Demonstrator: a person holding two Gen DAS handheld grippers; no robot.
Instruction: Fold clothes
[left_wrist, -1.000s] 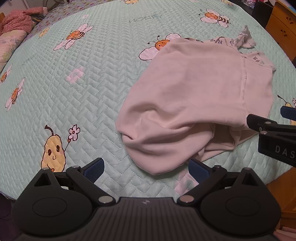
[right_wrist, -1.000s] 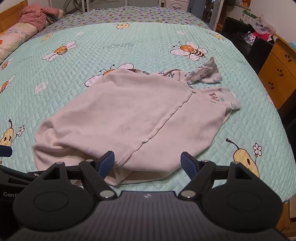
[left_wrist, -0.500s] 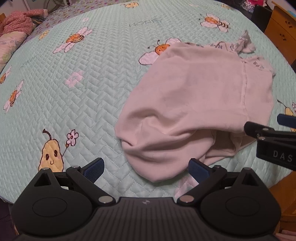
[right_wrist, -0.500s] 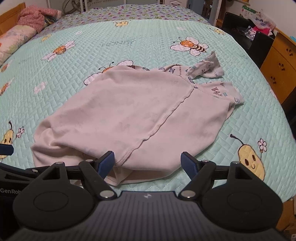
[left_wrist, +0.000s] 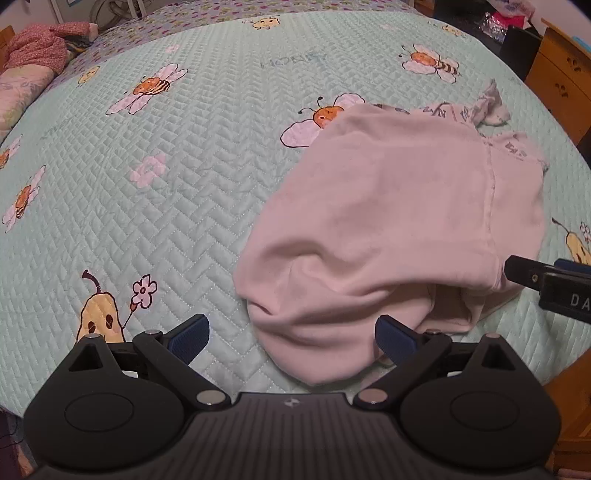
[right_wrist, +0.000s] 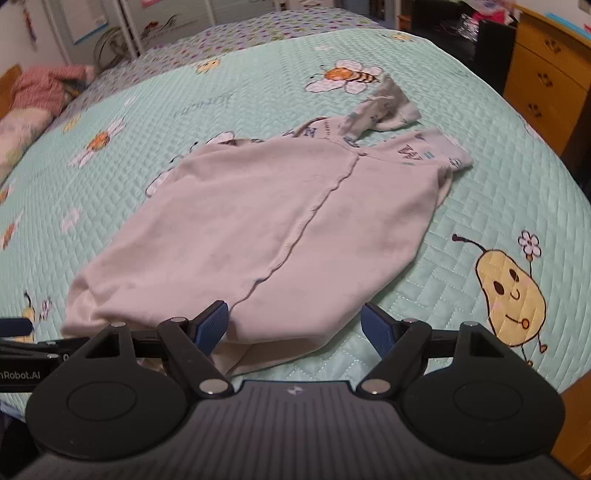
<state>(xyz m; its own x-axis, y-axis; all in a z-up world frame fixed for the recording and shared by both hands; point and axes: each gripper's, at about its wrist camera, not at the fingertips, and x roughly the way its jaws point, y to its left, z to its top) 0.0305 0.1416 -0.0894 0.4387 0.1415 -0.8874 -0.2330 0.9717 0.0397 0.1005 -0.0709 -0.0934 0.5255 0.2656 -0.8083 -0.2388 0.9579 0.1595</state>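
A pale pink garment (left_wrist: 391, 229) lies rumpled, inside out, on the mint quilted bed; it also shows in the right wrist view (right_wrist: 280, 236) with a centre seam and printed cuffs (right_wrist: 424, 151) at its far end. My left gripper (left_wrist: 291, 336) is open and empty, its jaws spread around the garment's near left corner. My right gripper (right_wrist: 295, 325) is open and empty, its jaws spread around the garment's near hem. The right gripper's finger (left_wrist: 535, 273) shows at the right edge of the left wrist view.
The quilt (left_wrist: 184, 184) carries bee, flower and pear prints. A wooden dresser (right_wrist: 546, 85) stands to the right of the bed. A pink bundle (left_wrist: 40, 48) and a pillow (left_wrist: 18, 92) lie at the far left. The bed's near edge is just below the grippers.
Both grippers have drawn back a little and tilted up, so more of the bed shows. The right wrist view has swung slightly to the left. The garment has not moved.
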